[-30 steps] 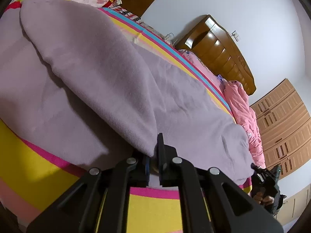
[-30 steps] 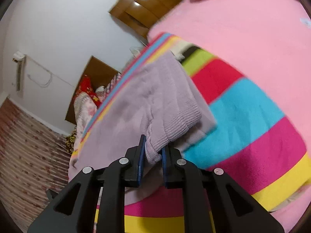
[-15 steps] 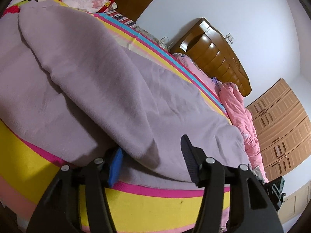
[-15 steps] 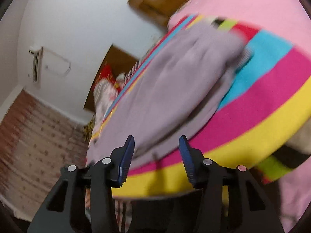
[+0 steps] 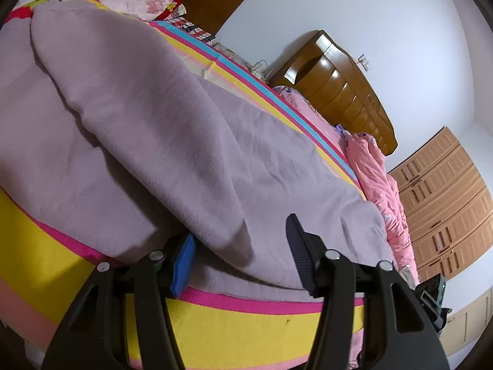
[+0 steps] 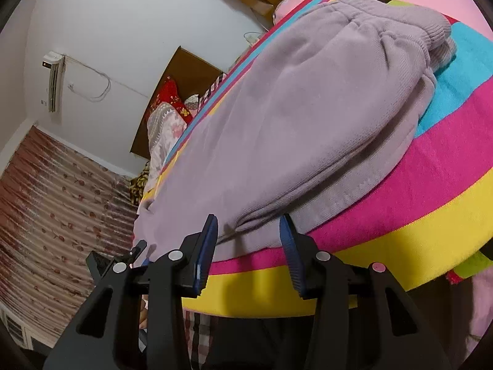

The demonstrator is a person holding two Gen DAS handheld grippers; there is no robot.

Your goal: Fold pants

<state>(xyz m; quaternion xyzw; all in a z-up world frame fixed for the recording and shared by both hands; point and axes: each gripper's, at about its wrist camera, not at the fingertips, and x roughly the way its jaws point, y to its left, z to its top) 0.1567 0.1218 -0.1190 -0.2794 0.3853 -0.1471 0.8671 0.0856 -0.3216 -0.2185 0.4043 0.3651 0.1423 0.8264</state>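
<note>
The pants [image 5: 160, 129] are lying folded lengthwise on a striped blanket [image 5: 246, 333] that is covering the bed, one leg stacked on the other, in a soft lilac-grey knit with a faintly fuzzy surface. At the left end, in the left wrist view, the upper layer is forming a long rounded ridge running diagonally across the lower layer, with shallow creases beside it, and its near corner is drooping toward the blanket's pink stripe. The left gripper [image 5: 243, 256] is sitting at that near edge with its fingers standing roughly half apart; the corner of the cloth is lying between them, but the pads are not pressing on it. Moving right, the right wrist view is showing the waist end: a ribbed elastic waistband [image 6: 431, 27] is gathering the fabric into small puckers, and the layered side seams are running down toward the near edge of the bed. The right gripper [image 6: 246, 240] is hovering just beside that edge, its jaws partly apart and closing, with a fold of the cloth showing between them and neither pad gripping it.
</note>
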